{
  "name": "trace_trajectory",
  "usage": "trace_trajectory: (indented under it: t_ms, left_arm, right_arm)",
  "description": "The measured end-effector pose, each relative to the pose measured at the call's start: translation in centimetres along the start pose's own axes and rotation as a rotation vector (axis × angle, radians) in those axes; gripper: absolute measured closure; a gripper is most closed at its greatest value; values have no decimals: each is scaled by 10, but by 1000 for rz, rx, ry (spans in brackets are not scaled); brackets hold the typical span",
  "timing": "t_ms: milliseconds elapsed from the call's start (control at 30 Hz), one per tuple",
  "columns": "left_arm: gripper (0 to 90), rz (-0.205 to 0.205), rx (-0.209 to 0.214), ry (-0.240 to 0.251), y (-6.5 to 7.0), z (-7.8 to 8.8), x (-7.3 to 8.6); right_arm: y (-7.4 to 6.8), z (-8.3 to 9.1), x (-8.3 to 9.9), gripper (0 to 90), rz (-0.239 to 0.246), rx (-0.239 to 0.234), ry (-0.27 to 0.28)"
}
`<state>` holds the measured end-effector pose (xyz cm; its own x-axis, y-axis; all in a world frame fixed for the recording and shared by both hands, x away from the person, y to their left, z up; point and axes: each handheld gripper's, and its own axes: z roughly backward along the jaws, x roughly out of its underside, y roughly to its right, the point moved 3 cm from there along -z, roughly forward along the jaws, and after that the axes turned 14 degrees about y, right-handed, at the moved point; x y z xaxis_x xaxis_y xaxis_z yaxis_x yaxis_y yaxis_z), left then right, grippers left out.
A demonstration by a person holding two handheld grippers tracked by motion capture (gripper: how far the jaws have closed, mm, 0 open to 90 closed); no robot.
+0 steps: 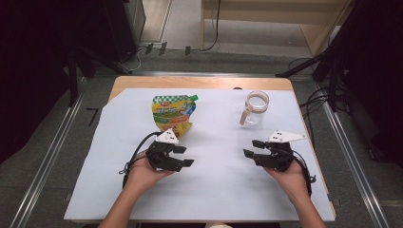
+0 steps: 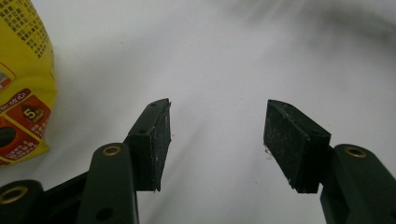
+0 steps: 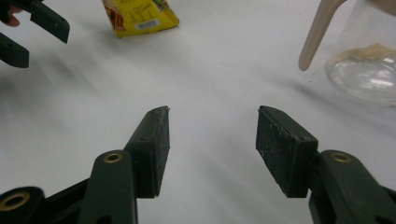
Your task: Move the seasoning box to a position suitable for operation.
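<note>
One table [image 1: 199, 81] stands under the high view, its wooden top covered by one white sheet [image 1: 214, 190]. On the sheet lie two things: one pouch and one jug. Two grippers hover over the near half, one in each of the person's two hands.

Furthest left, the left gripper [image 1: 186, 156] sits at about 7 o'clock from the sheet's middle, held in the left hand [image 1: 142, 175]. Its jaws point toward 3 o'clock, stand apart and hold nothing. In the left gripper view its two black pads [image 2: 161, 140] face each other across bare white sheet, with the yellow pouch [image 2: 21, 84] at 10 o'clock of the picture, clear of the jaws.

The one pouch [image 1: 174, 114], yellow and green with a spout at its upper corner, lies flat at 11 o'clock from the sheet's middle, just beyond the left gripper at that gripper's 12 o'clock.

The one clear jug [image 1: 256, 108], with a beige handle, stands upright at 1 o'clock from the sheet's middle, well apart from the pouch.

Furthest right, the right gripper [image 1: 251, 148] sits at 4 o'clock, in the right hand [image 1: 290, 178]. Its jaws point toward 9 o'clock, likewise parted and empty. In the right gripper view the jug [image 3: 369, 70] stands at 2 o'clock
</note>
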<state>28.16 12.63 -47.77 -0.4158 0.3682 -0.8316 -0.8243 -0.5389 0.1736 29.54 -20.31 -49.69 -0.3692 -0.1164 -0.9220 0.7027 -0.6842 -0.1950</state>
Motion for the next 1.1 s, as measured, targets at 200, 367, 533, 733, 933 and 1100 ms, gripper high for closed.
trace_trajectory:
  t_ms: [200, 367, 533, 733, 933, 1100]
  left_arm:
    - [439, -1, 16, -5, -1, -2, 0]
    - [438, 0, 13, -6, -2, 0, 0]
    - [427, 4, 9, -1, -3, 1, 0]
    - [421, 19, 8, -3, -3, 3, -1]
    - [415, 50, 37, 26, -2, 6, -4]
    - [403, 61, 70, 44, 0, 10, -5]
  right_arm:
    - [2, -3, 1, 303, -49, 5, 2]
    - [2, -4, 1, 254, -44, 8, 21]
    - [1, -4, -1, 246, -59, -11, 35]
    - [2, -3, 0, 305, -38, -12, 23]
    - [4, -3, -1, 313, -25, 14, 10]
    - [10, 1, -1, 326, -42, 28, 21]
